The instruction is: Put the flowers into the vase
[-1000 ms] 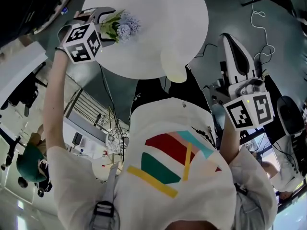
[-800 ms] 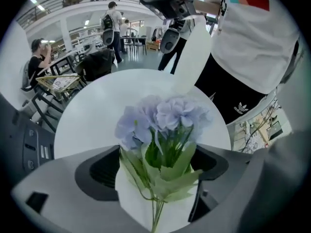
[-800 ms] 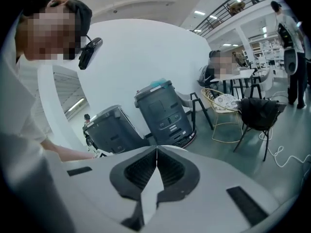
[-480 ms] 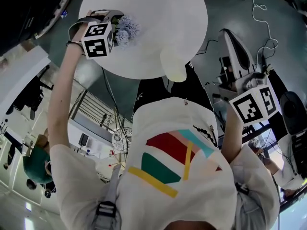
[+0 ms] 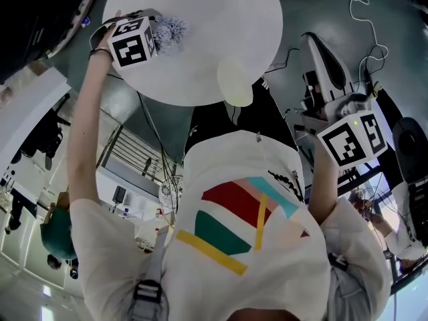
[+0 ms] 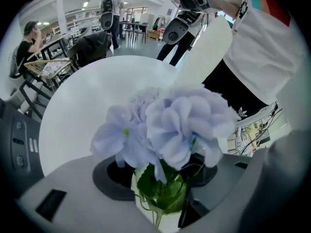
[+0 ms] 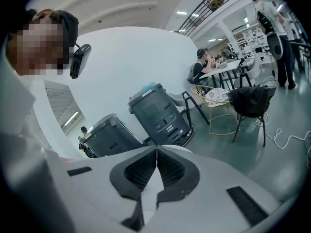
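A pale blue flower bunch [image 5: 172,31] with green leaves lies at the far left of the round white table [image 5: 221,19]. My left gripper [image 5: 159,37] points steeply down onto it. Its jaws have just been closing, and the leafy stem [image 6: 160,188] is squeezed between the dark pads, under the blooms [image 6: 170,125]. The tall white vase [image 5: 234,79] stands at the table's near edge, to the right of the flowers and apart from them; in the left gripper view the vase [image 6: 204,52] rises behind the blooms. My right gripper [image 7: 156,148] is shut and empty, off the table; its marker cube [image 5: 351,139] shows at the right.
Grey wheeled machines [image 7: 158,113] stand on the floor ahead of the right gripper. Cables [image 5: 364,19] trail over the floor to the right of the table. Chairs and desks [image 6: 73,47] stand beyond the table, with people further back.
My left gripper has sunk onto the flowers and closed around their leafy stem; its cube now hides the leaves. The right gripper has barely shifted.
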Tool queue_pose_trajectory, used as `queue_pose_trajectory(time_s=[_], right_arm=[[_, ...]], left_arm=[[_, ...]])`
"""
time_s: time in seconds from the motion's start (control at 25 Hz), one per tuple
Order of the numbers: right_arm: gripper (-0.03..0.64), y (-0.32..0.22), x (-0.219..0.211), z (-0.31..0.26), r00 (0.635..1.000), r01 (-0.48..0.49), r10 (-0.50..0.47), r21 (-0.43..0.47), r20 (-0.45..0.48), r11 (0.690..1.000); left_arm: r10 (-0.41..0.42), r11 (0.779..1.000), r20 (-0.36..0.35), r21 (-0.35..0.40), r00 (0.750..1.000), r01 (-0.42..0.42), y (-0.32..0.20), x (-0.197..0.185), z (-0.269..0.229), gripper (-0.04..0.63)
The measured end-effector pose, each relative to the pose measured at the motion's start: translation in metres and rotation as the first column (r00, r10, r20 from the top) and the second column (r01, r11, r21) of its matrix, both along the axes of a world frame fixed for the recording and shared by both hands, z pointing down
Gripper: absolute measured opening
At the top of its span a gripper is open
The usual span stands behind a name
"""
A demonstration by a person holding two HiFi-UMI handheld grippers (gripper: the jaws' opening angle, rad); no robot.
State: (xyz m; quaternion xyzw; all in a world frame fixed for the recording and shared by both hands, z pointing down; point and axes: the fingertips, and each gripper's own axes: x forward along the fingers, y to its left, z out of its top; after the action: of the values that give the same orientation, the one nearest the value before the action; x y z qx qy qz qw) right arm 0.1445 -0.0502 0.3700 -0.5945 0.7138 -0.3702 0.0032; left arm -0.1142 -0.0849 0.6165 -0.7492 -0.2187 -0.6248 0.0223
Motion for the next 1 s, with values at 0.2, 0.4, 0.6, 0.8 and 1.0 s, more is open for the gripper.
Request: queue_pose_trajectory(time_s=[0.2,0.4,0.6,0.8,1.0], right_arm=[[0.012,0.004,0.001,-0.008,1.0,-0.001,0.002,0.019,-0.003,1.0],[0.012,0.008,0.003,-0.027,1.0,-0.003,0.004,0.07,-0.017,0.998],[0.012,0.014,0.0,-0.058,1.0,0.01,-0.007,0.142,-0.026,0.99],[0.012,0.01,-0.013,-0.095,0.997,0.067,-0.054,0.253,-0.06,0.965],[0.012,0.009,-0.021,-0.121,0.991,0.114,-0.088,0.311,-0.099,0.944]], left_arm=[[-0.083,0.995,-0.016,-0.054,0.996,0.082,0.003,0.003,-0.001,0.253],[-0.338,0.94,-0.188,-0.115,0.922,0.321,-0.012,0.015,-0.036,0.253],[-0.492,0.864,-0.434,-0.136,0.755,0.485,-0.039,0.034,-0.114,0.247],[-0.527,0.796,-0.667,-0.169,0.527,0.581,-0.049,0.047,-0.207,0.247],[-0.505,0.714,-0.844,-0.291,0.18,0.636,-0.034,0.057,-0.302,0.247]])
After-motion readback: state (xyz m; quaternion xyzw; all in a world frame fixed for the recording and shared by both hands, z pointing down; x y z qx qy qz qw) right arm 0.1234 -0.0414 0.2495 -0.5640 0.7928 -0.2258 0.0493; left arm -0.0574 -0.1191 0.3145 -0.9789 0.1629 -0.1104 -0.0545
